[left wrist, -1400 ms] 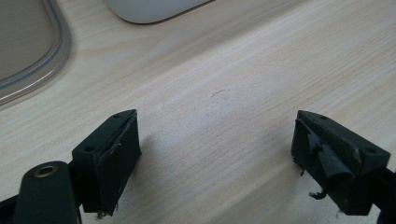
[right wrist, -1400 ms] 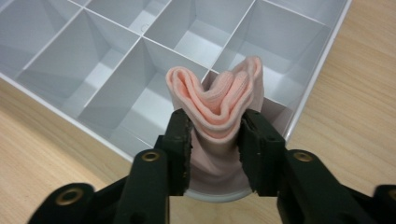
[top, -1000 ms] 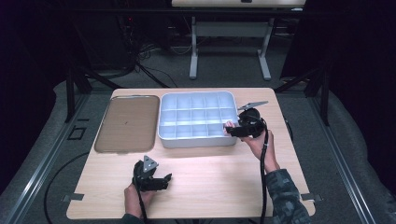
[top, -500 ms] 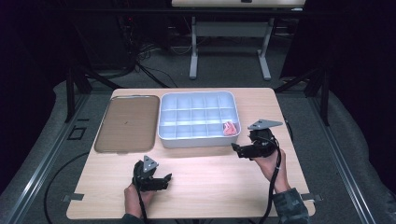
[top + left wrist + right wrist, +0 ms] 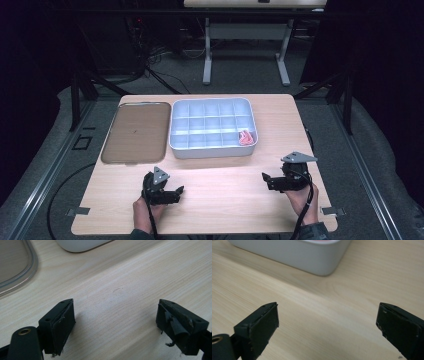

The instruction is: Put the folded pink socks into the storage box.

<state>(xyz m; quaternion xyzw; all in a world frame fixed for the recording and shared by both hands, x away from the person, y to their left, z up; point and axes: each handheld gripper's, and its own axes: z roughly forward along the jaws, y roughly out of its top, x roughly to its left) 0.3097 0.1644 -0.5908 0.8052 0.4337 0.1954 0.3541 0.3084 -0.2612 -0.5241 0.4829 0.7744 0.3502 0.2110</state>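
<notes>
The wooden table (image 5: 280, 125) bears a tray (image 5: 135, 132) and compartment box (image 5: 212, 149).

A lab: black curtains, floor cables (image 5: 150, 75) and a lone wooden table (image 5: 220, 210)

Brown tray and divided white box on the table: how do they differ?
The brown tray is flat, shallow and undivided, with nothing in it; the white box has taller walls, is split into a grid of compartments, and holds a small pink item in its near right corner compartment. The tray lies to the left, the box to the right. Both are rounded rectangles side by side on the wooden table.
</notes>
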